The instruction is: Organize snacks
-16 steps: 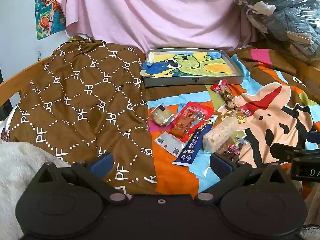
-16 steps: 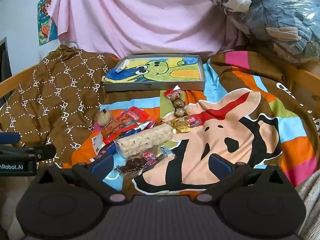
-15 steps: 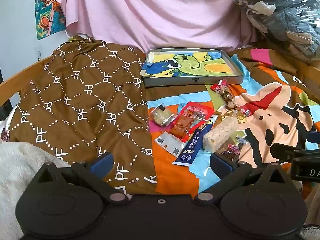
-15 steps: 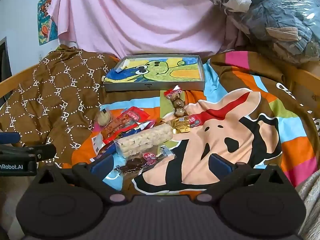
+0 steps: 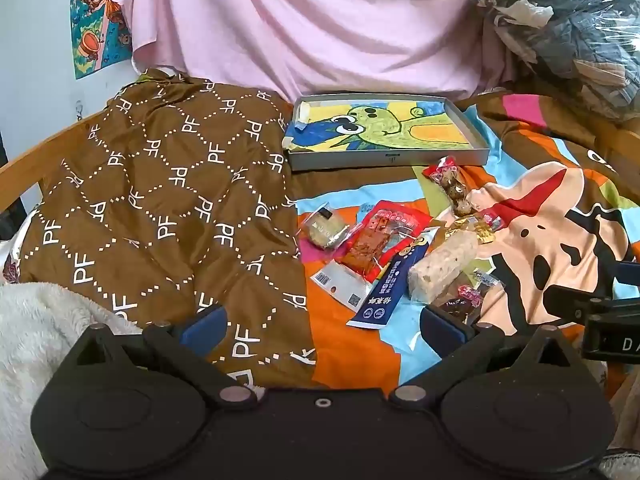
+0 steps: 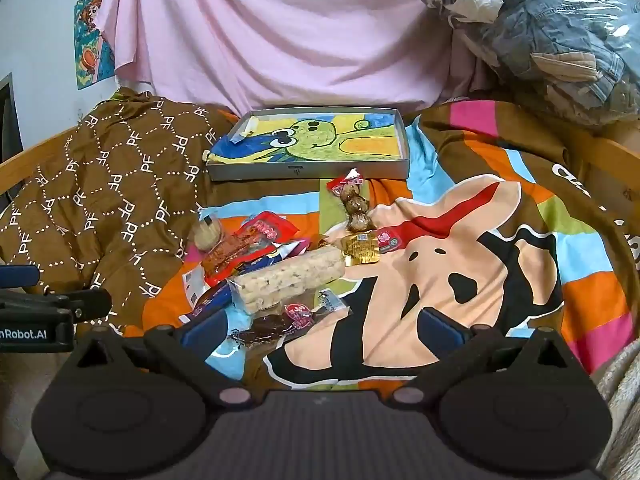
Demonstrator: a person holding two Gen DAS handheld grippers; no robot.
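Several snack packets lie in a loose pile on the colourful cartoon blanket. Among them are a red pouch (image 5: 380, 236), a pale rice-crisp bar (image 5: 442, 266) (image 6: 290, 280), a dark blue stick pack (image 5: 390, 286), a small round cake (image 5: 324, 226) and a bag of brown balls (image 6: 354, 204). A shallow grey tray (image 5: 388, 158) (image 6: 308, 170) with a green cartoon lining sits behind the pile. My left gripper (image 5: 322, 322) hangs open in front of the pile, nothing between its fingers. My right gripper (image 6: 320, 326) is open too, over a dark wrapped sweet (image 6: 276, 326).
A brown quilt with "PF" lettering (image 5: 160, 208) is heaped on the left. Pink cloth (image 5: 300, 28) hangs behind. A plastic-wrapped bundle of clothes (image 6: 540, 36) sits at the back right. Wooden rails (image 5: 28, 164) border the bed. White fleece (image 5: 28, 328) lies at the near left.
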